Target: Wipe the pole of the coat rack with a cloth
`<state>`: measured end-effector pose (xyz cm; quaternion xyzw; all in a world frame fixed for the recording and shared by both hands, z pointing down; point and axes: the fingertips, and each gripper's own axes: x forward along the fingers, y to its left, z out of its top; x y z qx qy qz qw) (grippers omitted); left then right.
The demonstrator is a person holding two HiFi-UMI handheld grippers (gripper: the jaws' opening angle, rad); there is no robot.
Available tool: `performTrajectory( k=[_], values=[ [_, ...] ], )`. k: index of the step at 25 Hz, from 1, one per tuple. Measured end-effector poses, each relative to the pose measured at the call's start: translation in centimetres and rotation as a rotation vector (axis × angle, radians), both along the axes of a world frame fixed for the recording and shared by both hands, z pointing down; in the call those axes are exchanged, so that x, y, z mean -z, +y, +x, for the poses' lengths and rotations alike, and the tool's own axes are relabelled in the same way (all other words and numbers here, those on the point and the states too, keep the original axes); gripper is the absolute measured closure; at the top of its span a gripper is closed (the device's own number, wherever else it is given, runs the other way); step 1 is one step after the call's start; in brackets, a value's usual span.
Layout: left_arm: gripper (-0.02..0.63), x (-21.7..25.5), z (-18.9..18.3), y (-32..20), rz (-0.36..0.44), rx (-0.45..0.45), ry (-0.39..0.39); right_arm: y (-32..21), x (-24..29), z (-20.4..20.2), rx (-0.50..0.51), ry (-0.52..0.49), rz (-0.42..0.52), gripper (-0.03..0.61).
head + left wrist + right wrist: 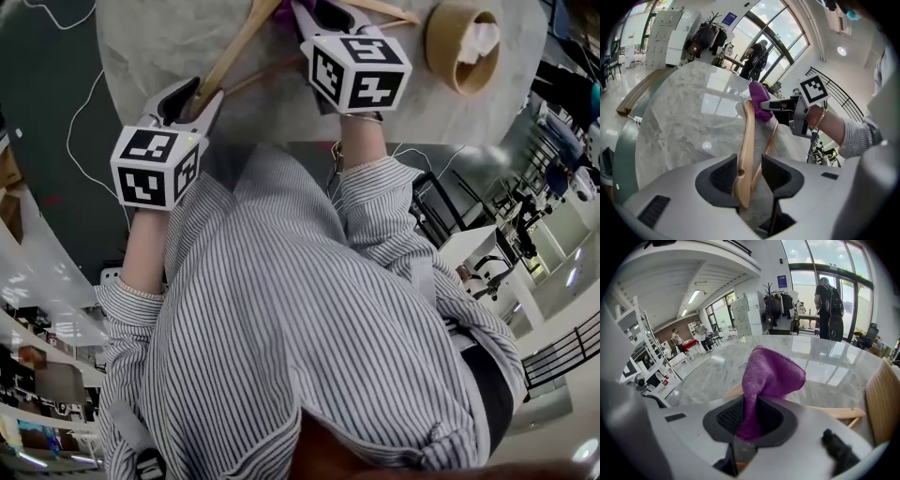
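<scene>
A wooden hanger (239,47) lies over the round marble table (159,37). In the left gripper view one end of the hanger's arm (748,140) runs between the jaws of my left gripper (749,173), which are shut on it. A thin lower bar sits beside that arm. My right gripper (749,416) is shut on a purple cloth (771,376), which stands up out of the jaws. In the left gripper view the purple cloth (759,98) rests against the far end of the hanger, with the right gripper (771,105) just behind it.
A round woven basket (461,47) with white paper inside stands on the table to the right of the right gripper (314,14). The person's striped shirt fills the lower head view. People and furniture stand far behind the table.
</scene>
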<state>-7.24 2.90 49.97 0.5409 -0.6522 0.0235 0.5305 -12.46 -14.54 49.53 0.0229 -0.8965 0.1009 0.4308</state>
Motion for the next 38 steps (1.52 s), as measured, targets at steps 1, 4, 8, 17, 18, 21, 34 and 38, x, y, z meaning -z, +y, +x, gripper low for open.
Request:
performTrajectory(
  k=[1, 4, 8, 17, 18, 21, 34, 38],
  values=[
    [0.46, -0.1, 0.2, 0.3, -0.002, 0.006, -0.003, 0.0, -0.1, 0.0, -0.001, 0.001, 0.005, 0.512],
    [0.465, -0.4, 0.2, 0.7, -0.011, 0.016, -0.046, 0.0, -0.1, 0.1, -0.004, 0.005, 0.022, 0.512],
    [0.514, -0.8, -0.4, 1.2, -0.028, -0.006, -0.085, 1.5, 0.0, -0.5, 0.031, 0.011, 0.018, 0.511],
    [0.517, -0.7, -0.6, 1.2, -0.005, -0.011, -0.081, 4.9, 0.3, -0.1, 0.123, 0.032, 0.027, 0.511],
    [0.517, -0.8, -0.6, 1.3, -0.003, -0.013, -0.079, 5.2, 0.2, 0.0, 0.127, 0.034, 0.021, 0.511],
    [0.517, -0.8, -0.5, 1.2, -0.001, -0.017, -0.076, 6.2, 0.2, 0.5, 0.14, 0.04, 0.008, 0.511],
    [0.463, 0.2, -0.7, 1.5, 0.067, -0.029, -0.032, 11.4, 0.6, 2.4, 0.174, 0.05, -0.025, 0.511],
    [0.462, 0.4, -1.0, 1.9, 0.07, -0.054, -0.039, 13.2, 0.7, 3.0, 0.181, 0.049, -0.033, 0.511]
  ],
)
